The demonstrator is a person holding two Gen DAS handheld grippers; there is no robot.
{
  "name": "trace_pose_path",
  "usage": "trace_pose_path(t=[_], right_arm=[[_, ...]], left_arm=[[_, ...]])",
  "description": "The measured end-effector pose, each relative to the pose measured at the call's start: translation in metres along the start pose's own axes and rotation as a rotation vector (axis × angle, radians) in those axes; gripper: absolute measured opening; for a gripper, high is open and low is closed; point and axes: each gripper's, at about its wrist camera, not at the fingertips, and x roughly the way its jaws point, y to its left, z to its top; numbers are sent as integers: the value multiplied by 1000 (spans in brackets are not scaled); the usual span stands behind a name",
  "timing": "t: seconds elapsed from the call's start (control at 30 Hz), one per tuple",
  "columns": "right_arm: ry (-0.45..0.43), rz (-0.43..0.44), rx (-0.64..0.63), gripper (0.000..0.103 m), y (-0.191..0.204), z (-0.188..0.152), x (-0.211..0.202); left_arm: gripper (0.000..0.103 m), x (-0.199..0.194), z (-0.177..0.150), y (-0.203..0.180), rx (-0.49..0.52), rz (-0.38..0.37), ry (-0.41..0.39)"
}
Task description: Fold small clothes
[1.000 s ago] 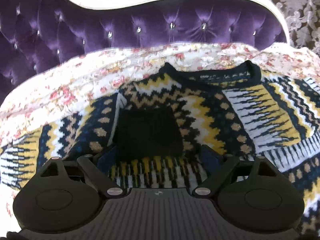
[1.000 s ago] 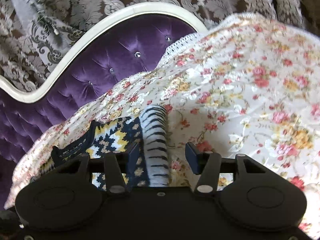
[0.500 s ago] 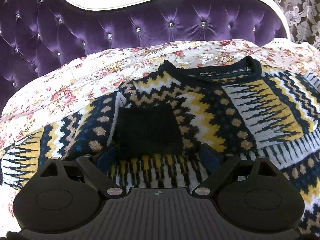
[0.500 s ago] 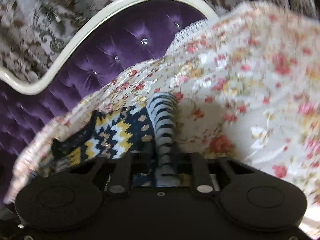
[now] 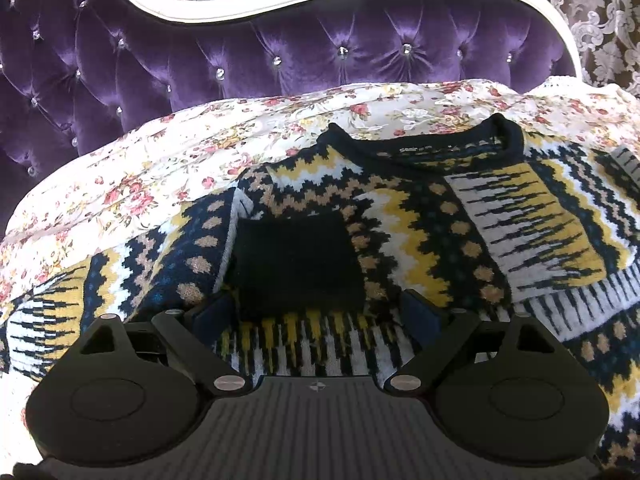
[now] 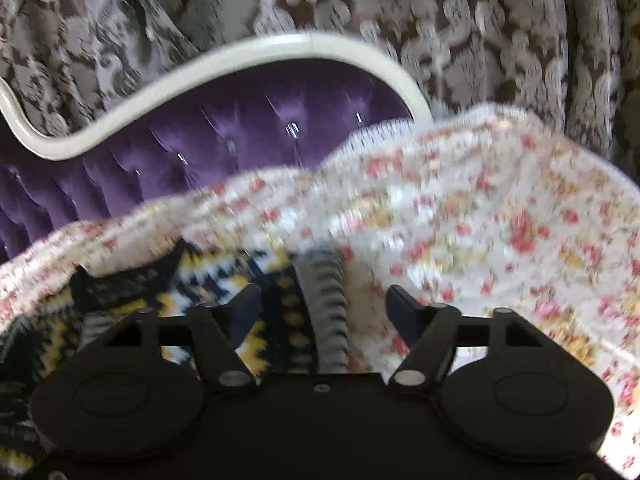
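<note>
between the right tongs (image 6: 320, 300), whose jaws have just been opening and now stand wide, the sweater's striped cuff (image 6: 326, 304) lies loose, touched by neither pad. the left tongs (image 5: 316, 312) also gape, poised over the sweater (image 5: 400, 216) near its black pocket, gripping nothing. the sweater lies spread on the floral bedspread (image 5: 160, 160), before the purple headboard (image 5: 240, 52). it looks thick, soft and floppy, probably light; i would pinch a cuff or hem edge. no containers are visible.
</note>
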Motion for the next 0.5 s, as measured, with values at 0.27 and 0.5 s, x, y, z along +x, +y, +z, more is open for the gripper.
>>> trace_pose_path(t=[0.27,0.5], right_arm=[[-71,138,-15,103,28,0,-18],[-64,212,-72,103,54,-12,-24]], left_arm=[[90,-18,7,20,-96,-161,16],[90,-67,13,55,-125,-199,-94]])
